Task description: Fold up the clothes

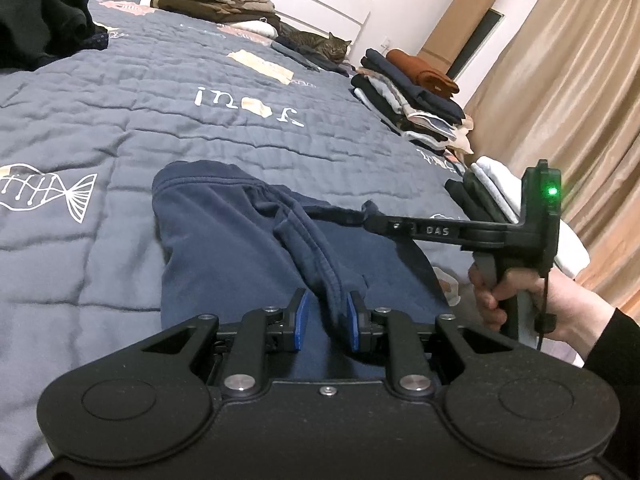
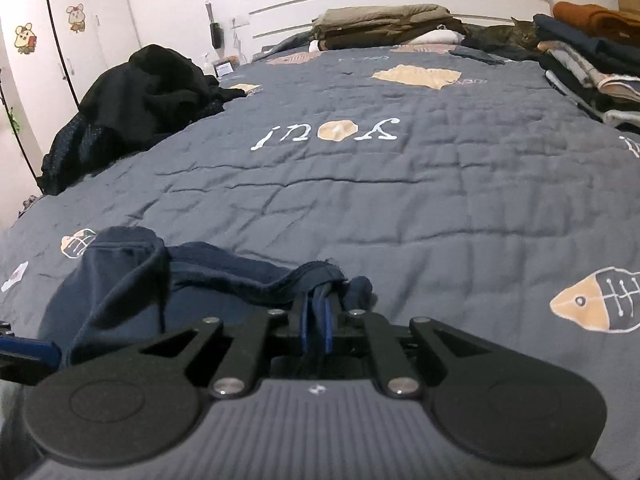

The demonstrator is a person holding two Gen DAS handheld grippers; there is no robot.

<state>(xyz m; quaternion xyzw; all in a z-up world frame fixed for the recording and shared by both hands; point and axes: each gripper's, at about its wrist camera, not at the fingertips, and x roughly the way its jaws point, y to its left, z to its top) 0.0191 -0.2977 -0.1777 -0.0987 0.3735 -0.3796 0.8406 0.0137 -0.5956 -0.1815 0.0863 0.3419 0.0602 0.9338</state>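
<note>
Left wrist view: a fold of the navy garment (image 1: 224, 232) is gripped by the left tool (image 1: 325, 322) at the bed's (image 1: 120, 120) near edge; its hem is pinched tight by the right tool (image 2: 316, 320).

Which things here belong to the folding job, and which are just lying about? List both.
In the job: navy garment; left gripper and right gripper, both shut on its fabric.

Lying about: folded stack, black clothes heap, tabby cat, quilt.
</note>
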